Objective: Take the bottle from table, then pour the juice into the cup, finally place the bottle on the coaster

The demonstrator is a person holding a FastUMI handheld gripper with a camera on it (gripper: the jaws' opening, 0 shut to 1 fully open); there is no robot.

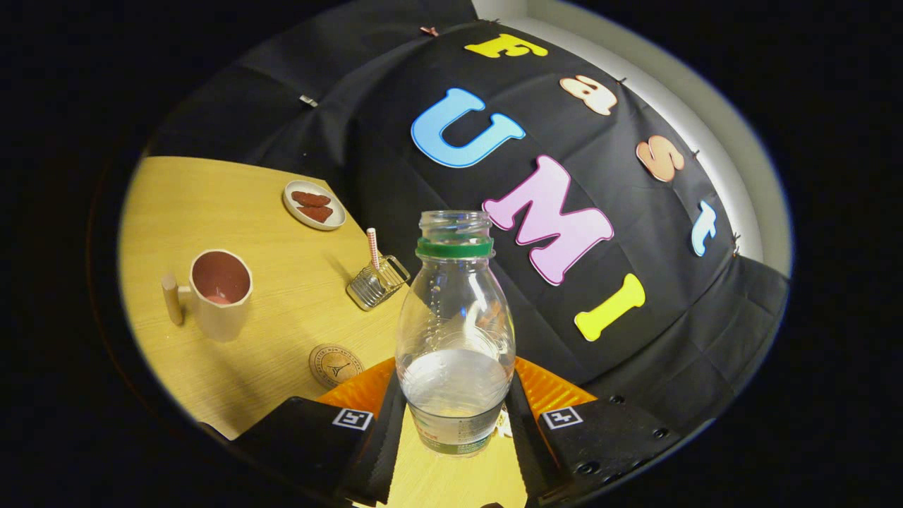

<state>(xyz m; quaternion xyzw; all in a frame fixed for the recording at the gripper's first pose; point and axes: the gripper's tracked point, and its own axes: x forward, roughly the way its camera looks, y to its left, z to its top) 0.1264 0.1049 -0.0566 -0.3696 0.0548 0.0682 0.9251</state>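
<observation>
Bottle (455,331): clear plastic, rounded shoulders, ribbed neck, green ring below an uncapped threaded mouth. A shallow layer of pale liquid is seen in the lower part. It is gripped between both fingers of the tongs (455,416), which are clenched on its lower body. It is held lifted above the bench (268,339), and the whole view is tilted.

Cup (220,295): placed well to the left of the bottle, on the bench. Pale, thick-walled, faceted sides, a peg-like handle on its left. A reddish interior is seen, with a small amount of something pinkish at the bottom.

Coaster (336,365): round, flat, cork-like, printed with a dark emblem; found between the cup and the bottle, just left of the bottle's base, nothing resting on it.

Wire holder (377,283): metal, ribbed, set left of the bottle's shoulder; a red-and-white striped straw (372,247) is held upright in it.

Plate (314,205): small, oval, pale, set beyond the cup and up-left of the bottle; two flat reddish-brown pieces are carried on it.

Bench: light wood grain, smooth.
</observation>
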